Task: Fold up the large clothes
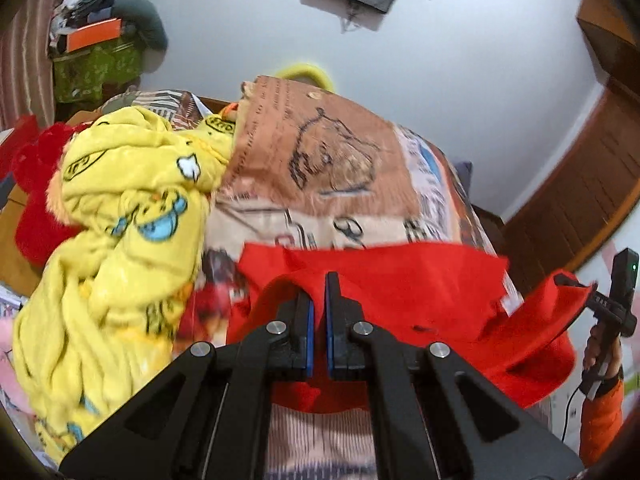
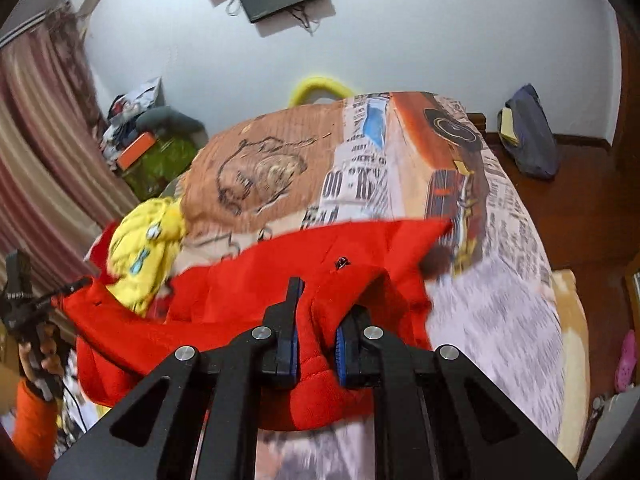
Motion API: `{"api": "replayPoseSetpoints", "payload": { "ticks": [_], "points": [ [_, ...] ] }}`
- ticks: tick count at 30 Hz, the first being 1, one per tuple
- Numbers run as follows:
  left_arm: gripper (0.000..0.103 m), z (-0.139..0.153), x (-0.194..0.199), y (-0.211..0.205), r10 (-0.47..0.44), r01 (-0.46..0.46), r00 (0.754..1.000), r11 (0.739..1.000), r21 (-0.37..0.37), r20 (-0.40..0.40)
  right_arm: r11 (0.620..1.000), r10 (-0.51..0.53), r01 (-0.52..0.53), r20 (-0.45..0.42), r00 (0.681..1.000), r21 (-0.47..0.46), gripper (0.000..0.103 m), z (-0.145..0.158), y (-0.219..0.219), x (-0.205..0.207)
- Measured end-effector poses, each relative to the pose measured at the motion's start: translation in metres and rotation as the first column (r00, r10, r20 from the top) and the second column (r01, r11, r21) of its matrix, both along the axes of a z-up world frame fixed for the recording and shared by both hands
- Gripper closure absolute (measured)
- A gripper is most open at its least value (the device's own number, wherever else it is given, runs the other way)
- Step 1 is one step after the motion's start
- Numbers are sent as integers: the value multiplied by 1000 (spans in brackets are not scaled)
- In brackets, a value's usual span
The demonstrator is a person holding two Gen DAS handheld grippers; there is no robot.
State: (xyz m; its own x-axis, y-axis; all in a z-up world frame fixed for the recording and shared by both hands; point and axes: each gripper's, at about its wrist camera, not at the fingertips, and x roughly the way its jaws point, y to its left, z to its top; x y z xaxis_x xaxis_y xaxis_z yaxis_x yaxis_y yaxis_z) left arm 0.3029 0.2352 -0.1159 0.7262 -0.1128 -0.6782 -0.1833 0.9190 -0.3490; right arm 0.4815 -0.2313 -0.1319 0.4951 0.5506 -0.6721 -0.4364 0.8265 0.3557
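Observation:
A large red garment [image 1: 400,280] hangs stretched over the bed between my two grippers; it also fills the middle of the right wrist view [image 2: 248,300]. My left gripper [image 1: 319,300] is shut on a thin edge of the red garment. My right gripper [image 2: 320,312] is shut on a thick bunched fold of it. The right gripper also shows at the right edge of the left wrist view [image 1: 576,284], pinching the garment's far corner. The left gripper shows at the left edge of the right wrist view [image 2: 76,284].
A bed with a printed cover [image 1: 340,168] [image 2: 400,176] lies below. A crumpled yellow cartoon blanket [image 1: 132,208] [image 2: 148,252] and red cloth [image 1: 36,184] lie at its left. A cluttered green box [image 1: 96,64], striped curtain [image 2: 36,152], dark bag [image 2: 528,136].

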Motion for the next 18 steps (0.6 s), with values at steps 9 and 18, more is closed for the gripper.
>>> {"api": "replayPoseSetpoints", "payload": {
  "ticks": [9,18],
  "points": [
    [100,-72,115,8,64,-57,991,996,64,-121,998,-68,66,-121,990,-24,91,-53,29,96],
    [98,-157,145,15,82,-59,955,994,89,-285,999,-48,43,-211,976,-29,91,-88,25,115]
  ]
}}
